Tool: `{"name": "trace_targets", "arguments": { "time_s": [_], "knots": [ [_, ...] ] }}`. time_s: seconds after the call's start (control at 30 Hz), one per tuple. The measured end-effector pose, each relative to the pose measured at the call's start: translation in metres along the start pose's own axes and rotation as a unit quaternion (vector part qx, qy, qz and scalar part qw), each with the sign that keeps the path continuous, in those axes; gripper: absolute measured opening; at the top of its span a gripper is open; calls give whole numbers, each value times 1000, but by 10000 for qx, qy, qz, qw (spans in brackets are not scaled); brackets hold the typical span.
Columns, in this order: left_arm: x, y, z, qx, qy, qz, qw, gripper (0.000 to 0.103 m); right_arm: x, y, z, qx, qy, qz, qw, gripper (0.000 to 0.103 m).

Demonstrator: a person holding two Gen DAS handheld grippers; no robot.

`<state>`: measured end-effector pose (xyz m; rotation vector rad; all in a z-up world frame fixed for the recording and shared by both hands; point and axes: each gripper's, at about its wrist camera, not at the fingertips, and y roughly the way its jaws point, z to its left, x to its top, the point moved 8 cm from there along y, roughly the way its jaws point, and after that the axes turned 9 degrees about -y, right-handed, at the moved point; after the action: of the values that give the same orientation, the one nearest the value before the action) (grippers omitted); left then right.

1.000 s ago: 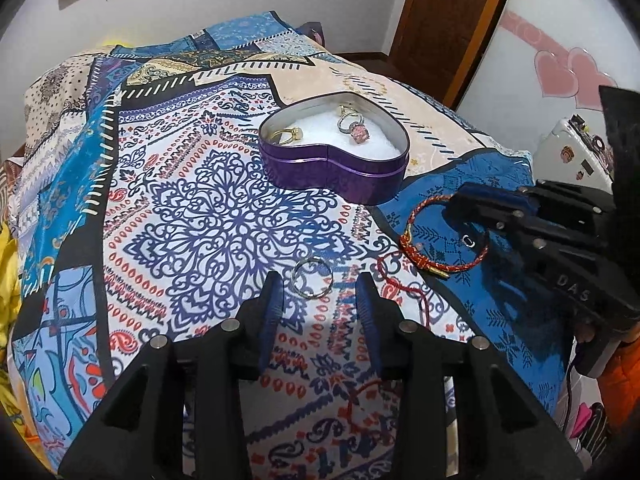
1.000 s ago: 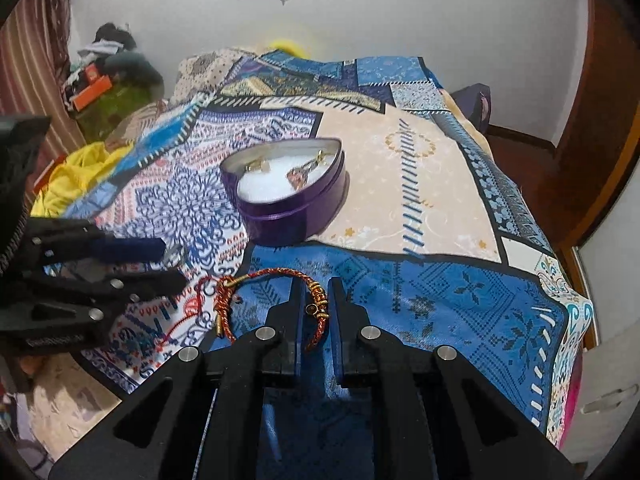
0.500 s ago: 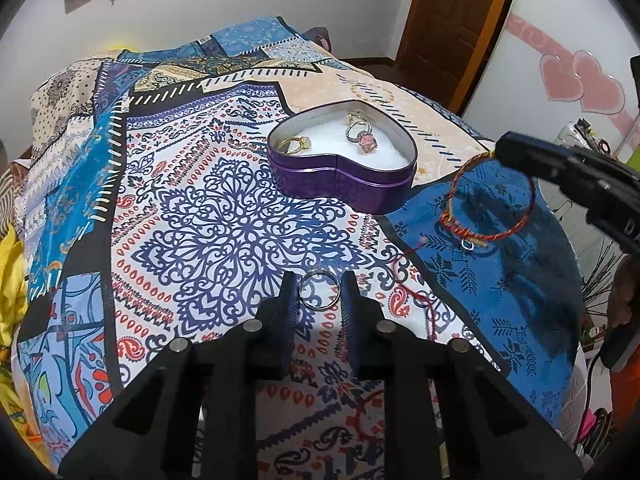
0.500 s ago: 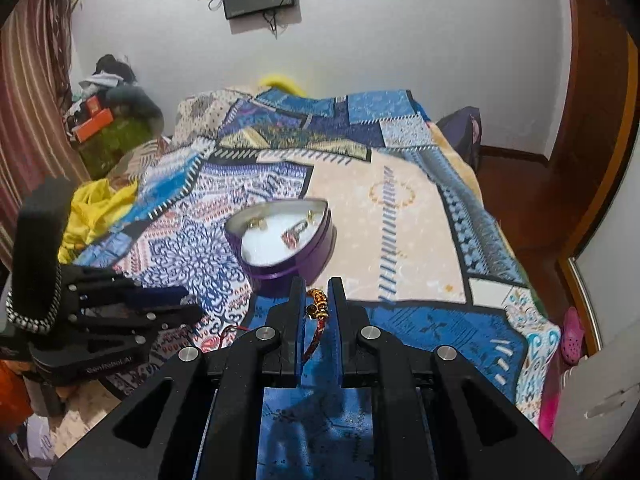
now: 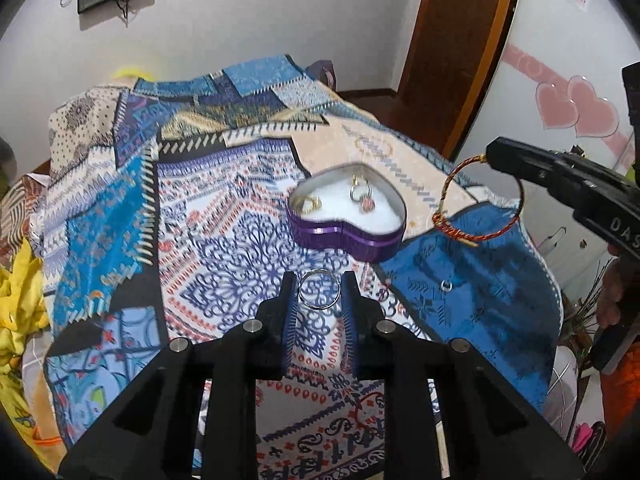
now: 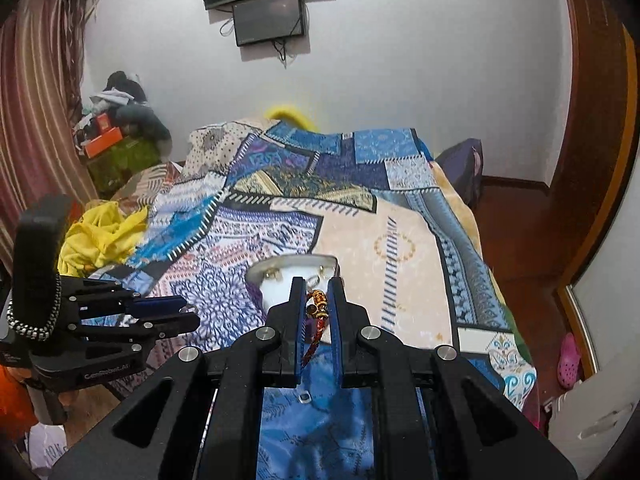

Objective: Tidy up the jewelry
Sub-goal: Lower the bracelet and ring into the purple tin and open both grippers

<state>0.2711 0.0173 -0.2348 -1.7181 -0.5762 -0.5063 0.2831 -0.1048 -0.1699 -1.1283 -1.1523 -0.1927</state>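
Observation:
My left gripper [image 5: 319, 280] is shut on a thin silver ring [image 5: 320, 307], held above the patterned bedspread [image 5: 224, 248]. Beyond it sits an open purple heart-shaped tin [image 5: 320, 236] with white lining; a gold ring [image 5: 310, 203] and a pink-stoned ring [image 5: 366, 203] lie inside. At the right, my right gripper [image 5: 496, 156] hangs a red and gold bracelet [image 5: 442, 222] in the air beside the tin. In the right wrist view my right gripper [image 6: 317, 284] is shut on the bracelet [image 6: 319, 305] at its gold bead, half hiding the tin [image 6: 276, 270]. My left gripper [image 6: 188, 316] shows at the left.
A small silver ring [image 5: 446, 286] lies on the blue patch, also seen under my right gripper [image 6: 305, 398]. A red cord [image 5: 366, 400] lies near the bed's front edge. Yellow cloth [image 6: 100, 236] is heaped at the left. A wooden door [image 5: 460, 48] stands behind the bed.
My left gripper closed on the silver ring and lifted it off the bedspread. My right gripper rose with the bracelet, which now hangs in the air beside the tin.

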Motion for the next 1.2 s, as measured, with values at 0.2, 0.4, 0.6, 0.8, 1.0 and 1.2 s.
{"name": "trace_targets", "arguments": {
  "time_s": [0.2, 0.4, 0.6, 0.8, 1.0, 1.2],
  "knots": [
    [17, -12, 2, 12, -27, -223, 9997, 20, 14, 7, 7, 63, -66, -106, 9999, 10],
    [30, -14, 8, 32, -92, -353, 9993, 20, 24, 21, 13, 155, -84, -135, 9998, 10],
    [41, -2, 15, 85, -134, -387, 9991, 20, 32, 37, 21, 207, -191, -142, 9995, 10],
    [47, 12, 19, 43, -201, -326, 9993, 20, 32, 57, 25, 234, -223, -53, 9995, 10],
    [49, 26, 18, 43, -185, -226, 9996, 20, 22, 79, 20, 236, -231, 231, 9992, 10],
    [48, 38, 16, -15, -226, -105, 9997, 20, 3, 93, 16, 236, -400, 744, 9961, 10]
  ]
}}
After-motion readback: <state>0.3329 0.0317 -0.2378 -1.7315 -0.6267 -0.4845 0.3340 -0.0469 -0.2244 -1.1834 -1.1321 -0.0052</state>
